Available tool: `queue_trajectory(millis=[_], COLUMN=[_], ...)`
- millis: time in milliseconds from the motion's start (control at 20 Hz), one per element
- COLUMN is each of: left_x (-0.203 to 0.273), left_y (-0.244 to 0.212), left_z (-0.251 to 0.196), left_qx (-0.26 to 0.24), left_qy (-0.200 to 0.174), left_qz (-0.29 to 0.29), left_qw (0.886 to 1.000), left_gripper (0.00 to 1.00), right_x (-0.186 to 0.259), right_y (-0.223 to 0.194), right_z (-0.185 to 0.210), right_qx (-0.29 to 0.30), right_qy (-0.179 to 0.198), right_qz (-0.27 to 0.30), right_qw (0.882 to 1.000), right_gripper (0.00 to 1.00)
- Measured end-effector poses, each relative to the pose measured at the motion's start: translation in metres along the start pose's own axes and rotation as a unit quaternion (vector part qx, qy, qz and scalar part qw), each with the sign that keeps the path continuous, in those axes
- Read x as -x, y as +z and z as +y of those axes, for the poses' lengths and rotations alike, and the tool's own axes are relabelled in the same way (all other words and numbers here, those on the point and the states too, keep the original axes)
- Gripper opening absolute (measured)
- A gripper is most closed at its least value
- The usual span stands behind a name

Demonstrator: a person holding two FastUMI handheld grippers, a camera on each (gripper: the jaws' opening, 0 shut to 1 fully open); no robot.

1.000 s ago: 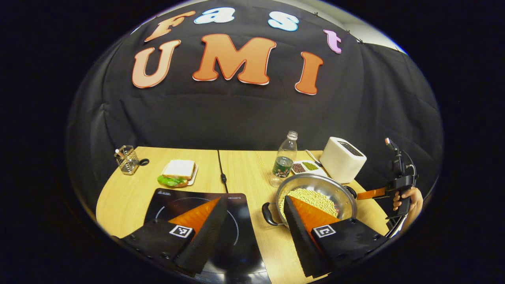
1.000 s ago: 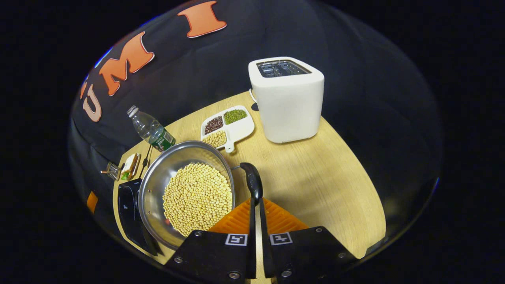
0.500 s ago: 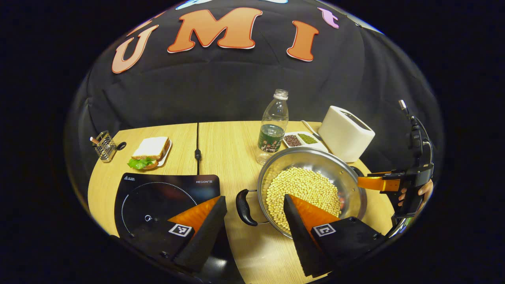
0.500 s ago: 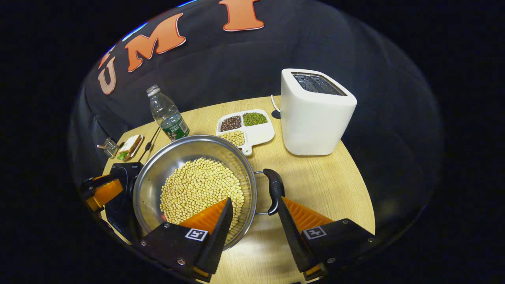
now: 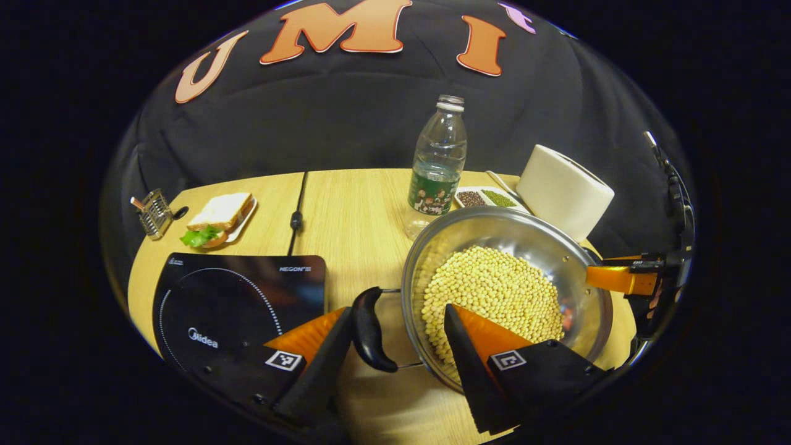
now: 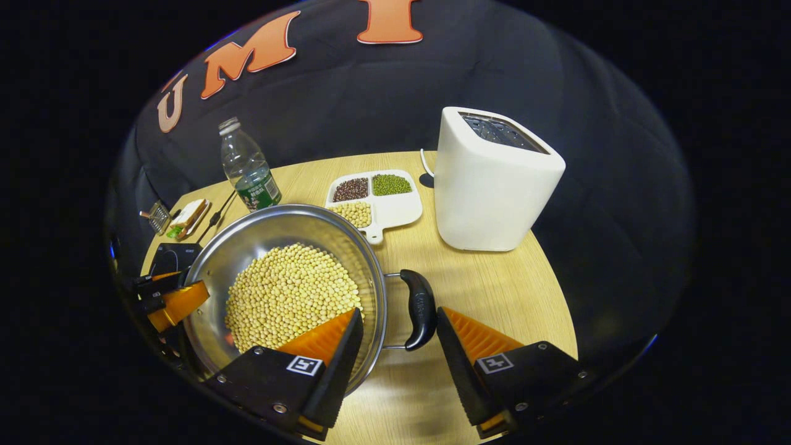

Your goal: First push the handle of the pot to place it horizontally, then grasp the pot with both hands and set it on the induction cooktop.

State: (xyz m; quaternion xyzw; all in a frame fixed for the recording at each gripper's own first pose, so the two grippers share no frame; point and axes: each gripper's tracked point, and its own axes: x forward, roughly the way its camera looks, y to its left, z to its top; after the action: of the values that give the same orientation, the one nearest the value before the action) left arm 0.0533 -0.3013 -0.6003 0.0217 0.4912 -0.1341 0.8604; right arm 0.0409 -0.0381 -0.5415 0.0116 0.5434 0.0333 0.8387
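A steel pot (image 5: 494, 228) full of soybeans (image 5: 488, 290) stands on the wooden table, right of the black induction cooktop (image 5: 235, 296). My left gripper (image 5: 397, 309) is open, and the pot's black left handle (image 5: 369, 330) lies between its fingers, close to the left one. In the right gripper view, my right gripper (image 6: 398, 311) is open around the pot's (image 6: 272, 235) other black handle (image 6: 420, 309), one finger over the beans. Each gripper also appears at the pot's far rim in the other's view. The cooktop's corner (image 6: 173, 254) peeks out behind the pot.
A white toaster (image 6: 494, 185), a divided tray of beans (image 6: 377, 198) and a water bottle (image 5: 439, 167) stand behind the pot. A sandwich on a plate (image 5: 216, 216), a wire holder (image 5: 151, 213) and the cooktop's cable (image 5: 298, 213) lie at the back left.
The right gripper went from shut to open and now straddles its handle. The left gripper moved forward and right, so the left handle now sits between its fingers.
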Motion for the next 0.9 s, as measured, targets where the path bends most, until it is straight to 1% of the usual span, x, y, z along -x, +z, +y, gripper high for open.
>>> queue_trajectory(millis=[150,350,450,500,550,600,700,750,800,900], left_x=[-0.005,-0.011,-0.02,-0.022,-0.024,-0.025,-0.031,-0.035,-0.038,-0.042], left_y=[0.0,0.0,0.002,0.001,0.001,-0.001,-0.002,-0.005,-0.005,-0.003], left_z=[-0.002,-0.008,-0.007,-0.007,-0.007,-0.007,0.001,-0.001,0.002,0.002], left_qx=[0.011,0.008,0.004,0.005,0.006,0.005,-0.013,-0.019,-0.022,-0.022], left_qy=[0.005,-0.008,-0.002,0.001,0.005,0.011,0.03,0.033,0.036,0.038], left_qz=[-0.001,-0.003,-0.009,-0.009,-0.009,-0.008,-0.01,-0.007,-0.007,-0.006], left_qw=[1.0,1.0,1.0,1.0,1.0,1.0,0.999,0.999,0.999,0.999], left_gripper=[0.95,0.95,0.94,0.91,0.91,0.93,0.91,0.91,0.88,0.84], right_x=[-0.008,-0.012,-0.009,-0.01,-0.014,-0.018,-0.023,-0.023,-0.024,-0.022], right_y=[-0.005,-0.007,-0.007,-0.006,-0.005,-0.005,-0.007,-0.006,-0.006,-0.004], right_z=[-0.001,0.0,0.003,0.005,0.003,0.002,-0.001,-0.001,-0.001,-0.001], right_qx=[0.008,0.013,0.011,0.009,0.009,0.009,0.009,0.011,0.016,0.018], right_qy=[-0.005,-0.018,-0.019,-0.019,-0.023,-0.025,-0.034,-0.033,-0.033,-0.03], right_qz=[0.005,0.005,0.004,0.003,0.0,-0.002,-0.003,-0.006,-0.011,-0.016], right_qw=[1.0,1.0,1.0,1.0,1.0,1.0,0.999,0.999,0.999,0.999], right_gripper=[0.76,0.79,0.8,0.8,0.8,0.79,0.77,0.75,0.73,0.72])
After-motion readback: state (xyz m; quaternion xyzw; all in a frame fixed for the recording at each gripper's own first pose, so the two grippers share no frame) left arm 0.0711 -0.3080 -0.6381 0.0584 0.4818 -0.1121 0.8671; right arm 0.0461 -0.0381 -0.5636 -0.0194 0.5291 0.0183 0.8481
